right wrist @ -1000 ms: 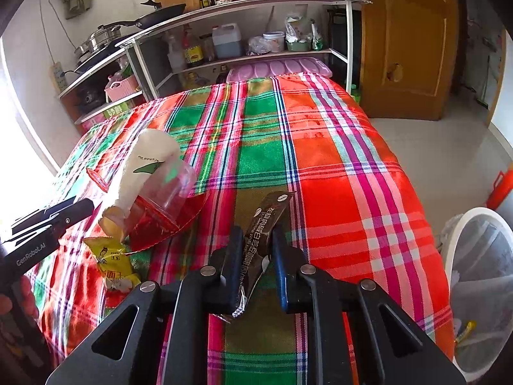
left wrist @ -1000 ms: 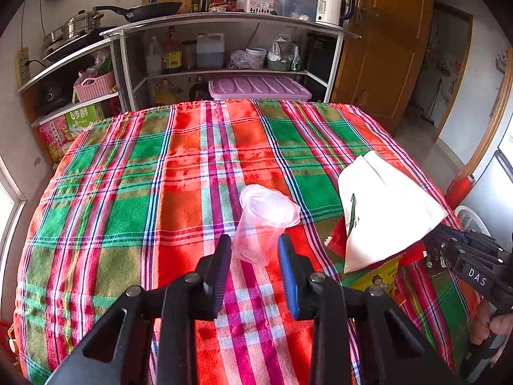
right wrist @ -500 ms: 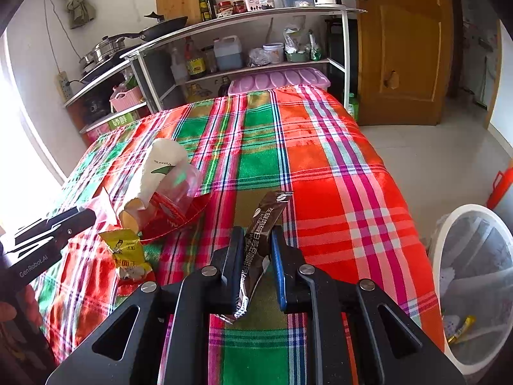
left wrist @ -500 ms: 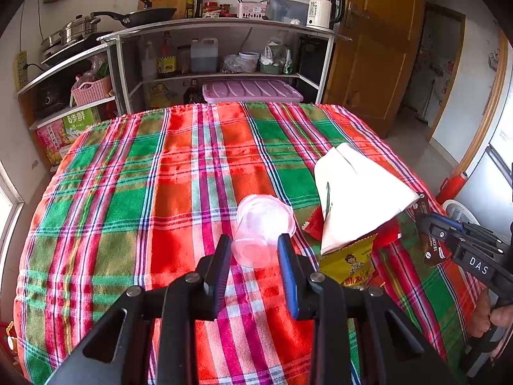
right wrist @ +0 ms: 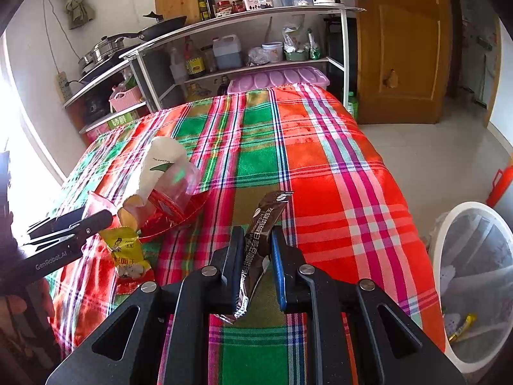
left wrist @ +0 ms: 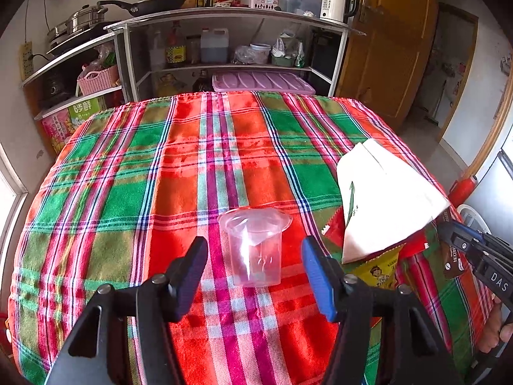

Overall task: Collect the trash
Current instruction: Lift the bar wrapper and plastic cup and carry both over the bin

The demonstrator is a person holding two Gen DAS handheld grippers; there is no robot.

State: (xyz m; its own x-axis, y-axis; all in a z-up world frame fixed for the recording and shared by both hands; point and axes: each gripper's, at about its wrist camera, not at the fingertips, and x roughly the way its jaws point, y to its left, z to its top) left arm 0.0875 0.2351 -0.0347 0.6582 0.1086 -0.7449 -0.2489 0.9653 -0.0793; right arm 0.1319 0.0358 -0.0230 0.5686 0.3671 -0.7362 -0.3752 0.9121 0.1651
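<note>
A clear plastic cup [left wrist: 256,224] stands upright on the plaid tablecloth [left wrist: 192,166]. It sits between the jaws of my left gripper [left wrist: 254,252], which are opening, and neither pad touches it. My right gripper [right wrist: 257,237] is shut on a brown coffee sachet [right wrist: 261,215], held above the cloth near the table's right side. Between the two grippers lies a trash pile: a white paper bag [left wrist: 378,199], a red wrapper [right wrist: 173,215] and a yellow snack packet [right wrist: 126,250]. In the left wrist view the right gripper [left wrist: 465,243] shows at the right edge with the sachet [left wrist: 450,256].
A white mesh bin [right wrist: 474,276] with some trash inside stands on the floor right of the table. Metal shelves [left wrist: 224,64] with bottles and pans stand behind the table's far edge, a wooden door [right wrist: 400,48] beyond. A hand [left wrist: 493,330] grips the right tool.
The left jaws have spread apart and let go of the clear cup, which was held tilted and now stands upright on the cloth. The right gripper still holds the sachet, barely moved.
</note>
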